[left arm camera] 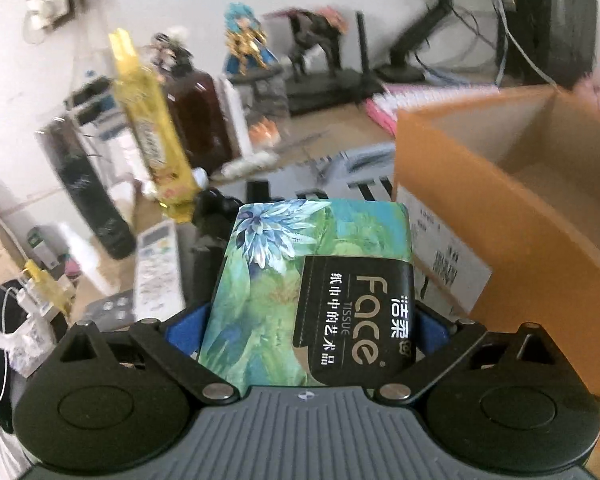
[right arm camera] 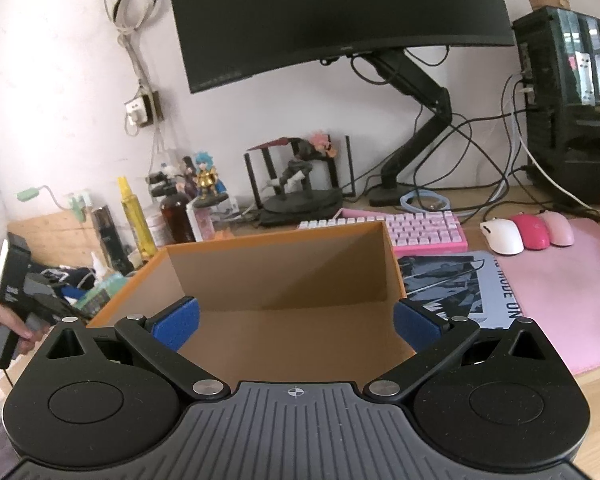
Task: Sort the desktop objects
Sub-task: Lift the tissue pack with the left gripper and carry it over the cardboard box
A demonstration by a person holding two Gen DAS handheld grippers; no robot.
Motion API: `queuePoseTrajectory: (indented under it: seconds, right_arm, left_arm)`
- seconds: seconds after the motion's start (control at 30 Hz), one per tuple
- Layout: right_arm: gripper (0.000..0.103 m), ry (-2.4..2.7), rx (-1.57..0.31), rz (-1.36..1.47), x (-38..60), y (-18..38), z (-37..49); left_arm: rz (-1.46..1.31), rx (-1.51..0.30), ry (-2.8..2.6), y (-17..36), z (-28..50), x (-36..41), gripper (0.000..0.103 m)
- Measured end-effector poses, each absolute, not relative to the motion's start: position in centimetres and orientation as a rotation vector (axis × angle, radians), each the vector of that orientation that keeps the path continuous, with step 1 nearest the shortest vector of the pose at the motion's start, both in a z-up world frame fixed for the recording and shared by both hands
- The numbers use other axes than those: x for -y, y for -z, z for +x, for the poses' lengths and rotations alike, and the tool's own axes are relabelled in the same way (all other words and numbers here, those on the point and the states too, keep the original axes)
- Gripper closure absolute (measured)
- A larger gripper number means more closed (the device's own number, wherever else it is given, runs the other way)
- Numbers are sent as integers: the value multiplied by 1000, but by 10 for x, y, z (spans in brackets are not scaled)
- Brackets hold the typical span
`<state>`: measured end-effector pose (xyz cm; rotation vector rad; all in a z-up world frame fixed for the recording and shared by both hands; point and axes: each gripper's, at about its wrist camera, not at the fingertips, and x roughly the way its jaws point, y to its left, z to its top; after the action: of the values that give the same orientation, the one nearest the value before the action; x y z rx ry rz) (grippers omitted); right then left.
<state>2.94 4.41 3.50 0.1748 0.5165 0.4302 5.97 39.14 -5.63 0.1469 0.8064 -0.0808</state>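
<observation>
Left wrist view: jaws clamping tissue pack (left arm camera: 312, 292) beside orange box (left arm camera: 512, 216), its visible interior bare; right gripper (right arm camera: 296, 320) gaping empty; worktop clutter remaining.

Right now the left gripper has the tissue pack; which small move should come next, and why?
Probably carry the tissue pack to the right, over the rim of the cardboard box. The left gripper is shut on the pack, which sits beside the box's outer wall, not above it. The box looks empty inside, and the right gripper hangs open over it, so watch for crowding.
</observation>
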Motion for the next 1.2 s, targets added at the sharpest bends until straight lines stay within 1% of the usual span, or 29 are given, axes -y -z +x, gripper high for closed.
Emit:
queuePoseTrajectory:
  seconds: [0.17,0.3,0.47,0.6,0.73,0.83,1.03,1.2]
  right_arm:
    - [0,-437,-501,186,-40,-40,24]
    - [0,-439,-489,197,-35,-44,20]
    - [0,-428,-470,209,-21,-50,16]
    - [0,-410,-452,226,-7,-55,13]
    - [0,-385,-443,248,10,-54,11]
    - [0,-365,-442,262,23,-51,12]
    - [0,-357,-446,290,46,-44,12]
    - [0,-348,-480,299,58,-29,15]
  left_arm:
    - [90,-704,66,9,48,-389,1]
    - [107,-644,87,-21,44,-363,1]
    - [90,-628,142,-43,46,-316,1]
    - [82,-643,181,-48,47,-272,1]
    - [24,-674,219,-42,51,-241,1]
    - [-19,-710,205,-26,57,-227,1]
    - [-62,-838,90,18,80,-216,1]
    - [-121,-935,-10,36,102,-214,1]
